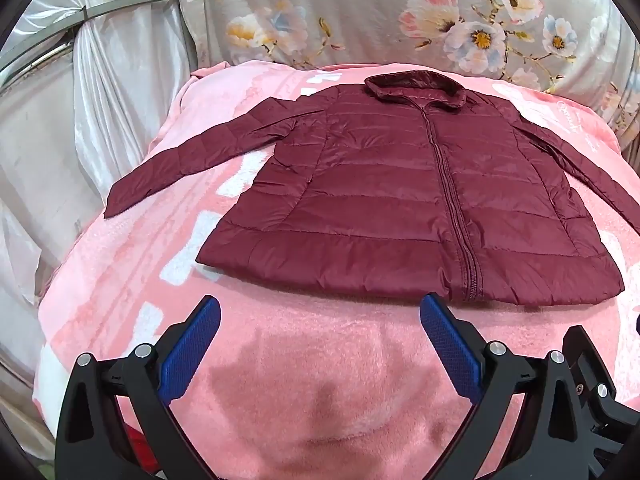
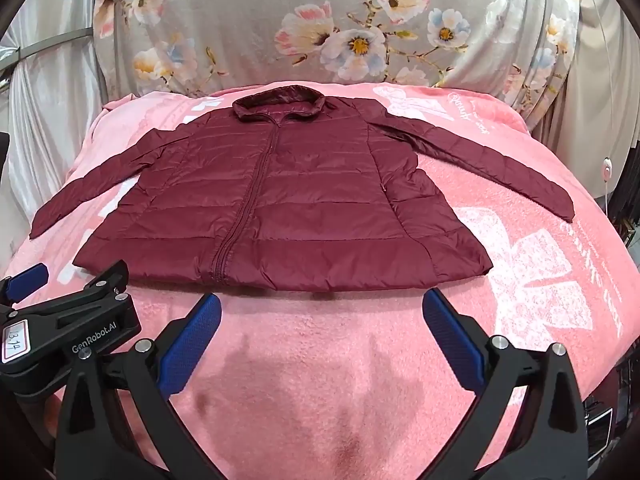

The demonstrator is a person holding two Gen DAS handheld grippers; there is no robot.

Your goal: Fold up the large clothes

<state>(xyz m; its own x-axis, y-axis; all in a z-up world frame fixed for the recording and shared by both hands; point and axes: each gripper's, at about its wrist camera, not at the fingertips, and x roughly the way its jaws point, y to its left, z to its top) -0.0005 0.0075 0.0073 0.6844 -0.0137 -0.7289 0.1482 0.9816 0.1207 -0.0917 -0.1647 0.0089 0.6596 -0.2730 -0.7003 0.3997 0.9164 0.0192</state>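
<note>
Where left view crops it — right sleeve cuff (image 2: 562,208).

A pink fleece blanket (image 2: 320,360) with white printed bows and lettering covers the surface across the lower frame. Behind it, along the top, hangs a grey floral sheet (image 2: 280,12). At upper left, shiny white satin drapery (image 1: 104,80) falls in folds under even indoor light

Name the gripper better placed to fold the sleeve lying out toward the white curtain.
Left. That sleeve lies on the left gripper's side of the jacket, and its jaws are open. The right gripper would probably have to cross the body.
</note>
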